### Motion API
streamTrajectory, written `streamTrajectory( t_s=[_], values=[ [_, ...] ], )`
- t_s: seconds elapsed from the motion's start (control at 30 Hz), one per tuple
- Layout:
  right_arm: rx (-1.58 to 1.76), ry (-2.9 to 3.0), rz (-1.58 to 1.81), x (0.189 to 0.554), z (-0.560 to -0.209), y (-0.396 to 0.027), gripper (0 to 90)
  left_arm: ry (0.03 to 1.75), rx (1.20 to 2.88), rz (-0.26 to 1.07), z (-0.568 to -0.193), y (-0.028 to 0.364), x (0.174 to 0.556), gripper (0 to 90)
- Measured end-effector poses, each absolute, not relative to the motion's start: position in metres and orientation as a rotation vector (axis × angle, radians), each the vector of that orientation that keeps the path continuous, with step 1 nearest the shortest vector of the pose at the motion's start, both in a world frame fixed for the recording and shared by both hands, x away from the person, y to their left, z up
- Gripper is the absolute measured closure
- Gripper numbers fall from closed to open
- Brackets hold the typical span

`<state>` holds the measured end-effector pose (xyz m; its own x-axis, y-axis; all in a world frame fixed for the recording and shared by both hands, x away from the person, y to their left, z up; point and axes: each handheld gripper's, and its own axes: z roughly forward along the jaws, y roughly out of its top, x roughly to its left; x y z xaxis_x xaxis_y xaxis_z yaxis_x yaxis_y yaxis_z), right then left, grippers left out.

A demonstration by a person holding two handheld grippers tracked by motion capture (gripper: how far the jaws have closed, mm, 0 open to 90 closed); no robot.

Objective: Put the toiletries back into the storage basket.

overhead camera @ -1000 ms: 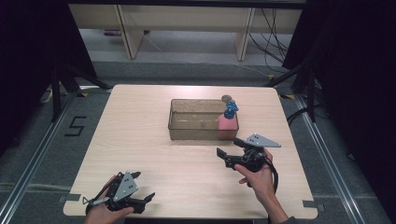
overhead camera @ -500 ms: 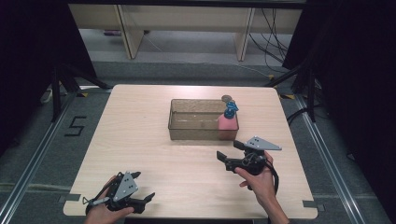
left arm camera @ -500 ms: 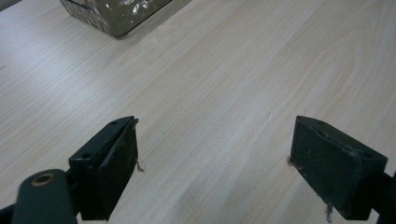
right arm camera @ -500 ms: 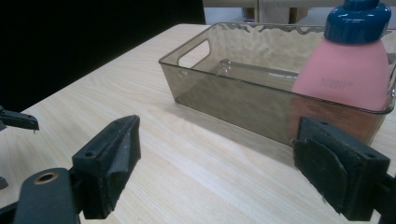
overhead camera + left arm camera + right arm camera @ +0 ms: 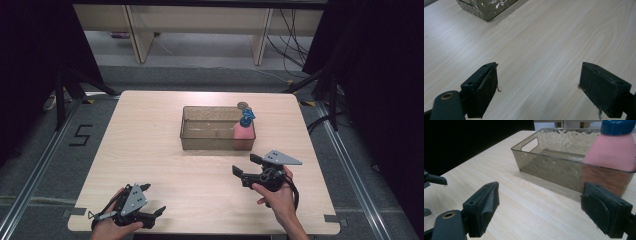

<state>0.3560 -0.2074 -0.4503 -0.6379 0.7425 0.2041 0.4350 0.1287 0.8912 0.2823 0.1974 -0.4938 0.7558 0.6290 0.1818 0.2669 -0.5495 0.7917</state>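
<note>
High view has me at the near edge of a pale wood-grain laminate desk (image 5: 150,150), one gripper in each hand, so two grippers in all. On the desk there's one smoky translucent plastic bin (image 5: 207,129), rectangular with a cut-out handle at its end, and inside its right end stands one pink plastic bottle with a blue cap (image 5: 243,134), upright against the wall. A small round dark thing sits just behind the bin's far right corner, too small for me to tell what it is.

My left gripper (image 5: 150,216) is down at the near left corner of the desk, my left hand (image 5: 112,227) wrapped around it from below, fingers pointing right. In the left gripper view the two black fingers (image 5: 485,86) are spread wide with nothing but bare desk between them, and a corner of the bin pokes in at the top.

My right gripper (image 5: 245,166) is near the desk's right side, in front of the bin and apart from it, my right hand (image 5: 277,195) gripping it from behind, the grey three-cornered plate on top. Its fingers (image 5: 486,205) are wide too, holding nothing; their pads look rough and worn. In the right gripper view the bin and bottle sit just ahead.
</note>
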Motion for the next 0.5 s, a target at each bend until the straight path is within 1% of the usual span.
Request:
streamTrajectory(
  t_s=[0.23,0.27,0.5],
  values=[
    [1.144,2.109,1.534,0.35,-0.453,-0.207,16.2,0.675,2.157,0.595,-0.494,0.198,0.283,14.8],
    [1.188,2.124,1.534,0.348,-0.453,-0.206,16.1,0.679,2.155,0.599,-0.494,0.197,0.283,14.8],
    [1.128,2.16,1.526,0.343,-0.461,-0.204,16.0,0.677,2.159,0.598,-0.493,0.198,0.284,14.8]
  ],
)
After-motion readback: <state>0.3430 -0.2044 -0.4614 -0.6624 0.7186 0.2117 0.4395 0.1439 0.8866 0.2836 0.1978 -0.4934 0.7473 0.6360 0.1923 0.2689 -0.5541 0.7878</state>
